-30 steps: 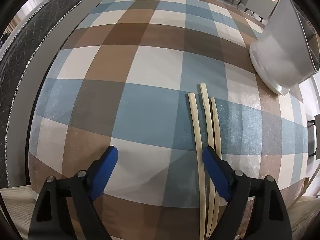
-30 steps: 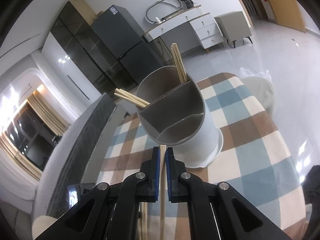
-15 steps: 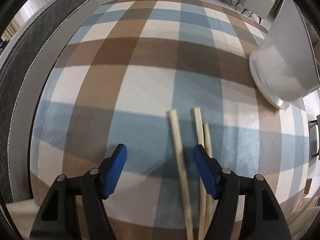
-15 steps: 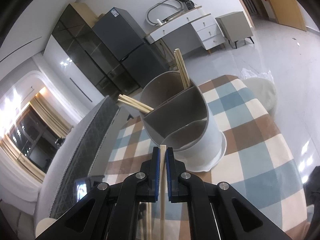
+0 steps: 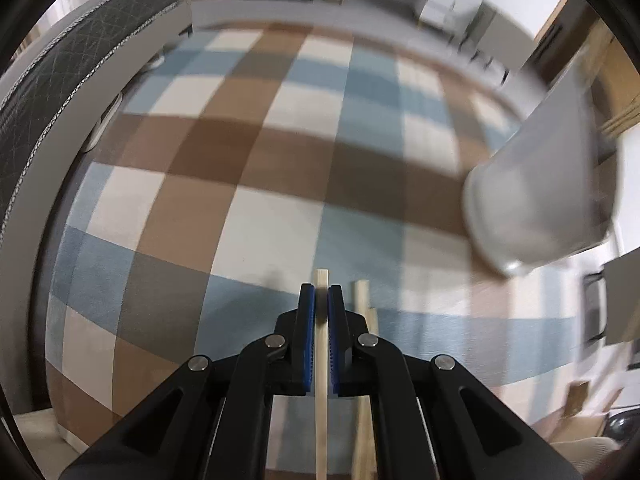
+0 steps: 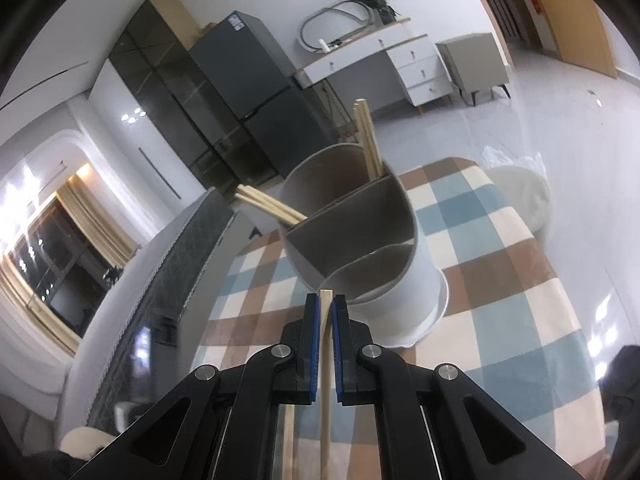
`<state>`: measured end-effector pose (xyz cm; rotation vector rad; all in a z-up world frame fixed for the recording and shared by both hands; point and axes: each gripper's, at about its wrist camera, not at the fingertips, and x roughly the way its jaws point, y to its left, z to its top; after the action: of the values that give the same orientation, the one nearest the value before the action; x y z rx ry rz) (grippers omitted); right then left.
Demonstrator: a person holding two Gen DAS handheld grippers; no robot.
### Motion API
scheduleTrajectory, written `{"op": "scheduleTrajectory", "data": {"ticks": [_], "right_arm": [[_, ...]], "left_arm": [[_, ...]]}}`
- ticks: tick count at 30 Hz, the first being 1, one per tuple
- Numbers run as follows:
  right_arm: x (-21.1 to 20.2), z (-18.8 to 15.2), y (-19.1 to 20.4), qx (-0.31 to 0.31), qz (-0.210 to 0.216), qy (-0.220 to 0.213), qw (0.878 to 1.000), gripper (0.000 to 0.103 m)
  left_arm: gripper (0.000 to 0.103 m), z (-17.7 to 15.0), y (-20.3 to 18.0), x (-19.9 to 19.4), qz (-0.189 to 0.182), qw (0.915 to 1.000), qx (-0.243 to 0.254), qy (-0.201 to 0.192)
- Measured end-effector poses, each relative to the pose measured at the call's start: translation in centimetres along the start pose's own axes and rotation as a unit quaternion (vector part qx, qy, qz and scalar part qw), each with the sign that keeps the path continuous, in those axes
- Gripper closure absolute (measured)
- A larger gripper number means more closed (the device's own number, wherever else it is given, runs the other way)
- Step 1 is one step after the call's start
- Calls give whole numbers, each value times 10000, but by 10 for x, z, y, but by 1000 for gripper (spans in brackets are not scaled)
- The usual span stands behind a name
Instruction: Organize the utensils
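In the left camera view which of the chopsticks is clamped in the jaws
The leftmost chopstick, running straight up between the blue jaws of the left gripper. The other chopsticks lie loose on the checked cloth just right of the jaws.

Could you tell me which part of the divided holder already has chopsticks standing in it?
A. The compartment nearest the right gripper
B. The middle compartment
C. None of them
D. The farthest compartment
D: two bunches of chopsticks lean out of the holder's farthest compartment; the nearer two look empty.
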<state>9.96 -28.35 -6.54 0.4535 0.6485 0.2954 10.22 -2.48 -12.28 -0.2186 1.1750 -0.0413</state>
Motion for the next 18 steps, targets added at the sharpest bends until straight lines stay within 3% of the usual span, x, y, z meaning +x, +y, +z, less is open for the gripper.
{"op": "scheduleTrajectory", "data": {"ticks": [4, 10, 18], "right_arm": [[-9, -5, 12, -298, -6, -175, 9994, 98], [-33, -16, 36, -771, 62, -613, 9951, 98], [-38, -39, 48, -954, -133, -432, 9944, 98]], "left_arm": [[101, -1, -6, -36, -293, 9984, 206, -446], [102, -9, -24, -70, -526, 9936, 681, -733], [102, -21, -29, -83, -642, 9908, 917, -762]]}}
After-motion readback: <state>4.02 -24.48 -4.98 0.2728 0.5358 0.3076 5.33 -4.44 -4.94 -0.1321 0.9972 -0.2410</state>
